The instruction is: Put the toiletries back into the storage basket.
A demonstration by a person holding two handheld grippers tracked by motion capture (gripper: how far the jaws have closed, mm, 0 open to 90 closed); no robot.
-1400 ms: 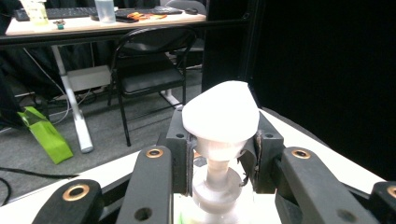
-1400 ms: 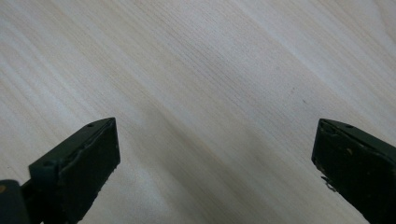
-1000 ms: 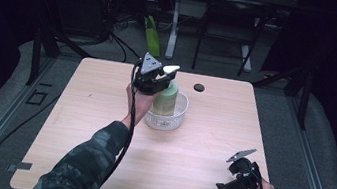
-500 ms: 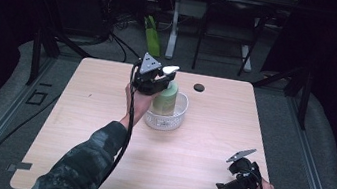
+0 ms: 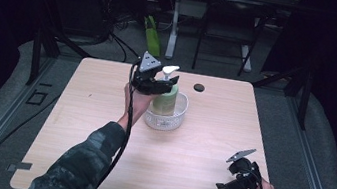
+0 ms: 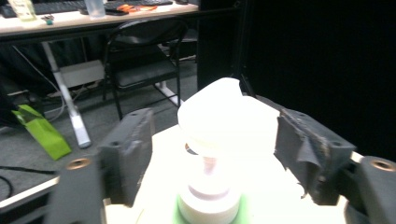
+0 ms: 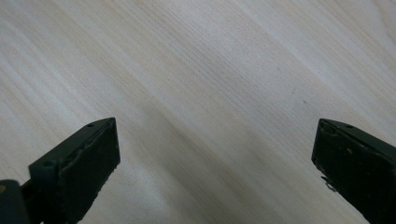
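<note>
Standing upright in a clear round bowl (image 5: 168, 117) near the middle of the far half of the bench (image 5: 102, 115) is a green pump bottle (image 5: 165, 99) with a white pump head (image 5: 170, 69). The left gripper (image 5: 155, 83) is held at the bottle's top, its jaws spread to either side of the pump head. In the left gripper view the white head (image 6: 224, 121) sits between the two black jaws with a gap on each side, so the jaws look released rather than clenched, though the glare on the plastic makes contact hard to judge. A small dark round object (image 5: 199, 87), too small to identify, lies on the bench just beyond the bowl. The right gripper (image 5: 240, 178) rests low near the bench's near right corner, well apart from the bowl. Its jaws stand wide apart over bare wood, grasping nothing. Behind the bench, a chair (image 6: 144, 51) and a bright green bag (image 6: 42, 133) stand on the floor.
</note>
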